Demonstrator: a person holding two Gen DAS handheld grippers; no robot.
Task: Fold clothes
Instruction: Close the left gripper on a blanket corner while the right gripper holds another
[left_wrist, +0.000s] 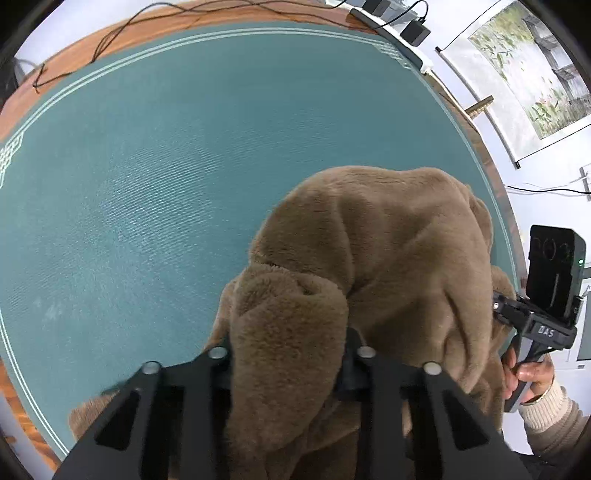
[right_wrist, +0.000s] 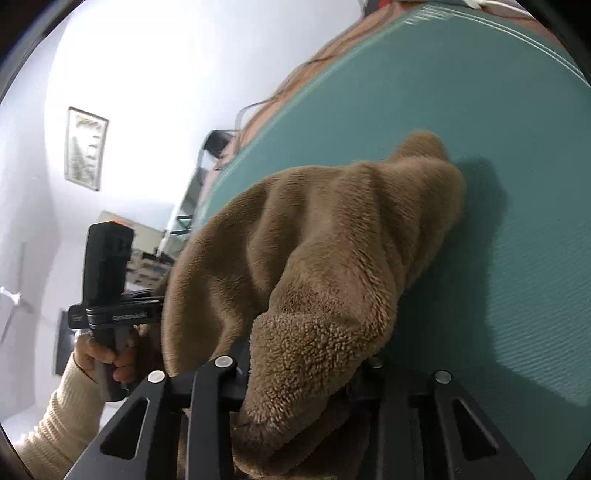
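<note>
A brown fleece garment (left_wrist: 369, 251) hangs bunched between both grippers above the teal mat (left_wrist: 147, 184). My left gripper (left_wrist: 288, 354) is shut on a fold of the fleece, which hides its fingertips. My right gripper (right_wrist: 303, 362) is shut on another edge of the same garment (right_wrist: 314, 240), its tips also buried in the pile. The right gripper shows in the left wrist view (left_wrist: 496, 308) at the garment's right edge. The left gripper shows in the right wrist view (right_wrist: 159, 295) at the garment's left edge. The garment's far end droops toward the mat (right_wrist: 517, 184).
The teal mat covers a wooden table (left_wrist: 92, 40) with black cables (left_wrist: 110, 26) and power adapters (left_wrist: 415, 31) along the far edge. A scroll painting (left_wrist: 524, 70) hangs on the wall to the right. The table edge (left_wrist: 498, 184) runs close beside the garment.
</note>
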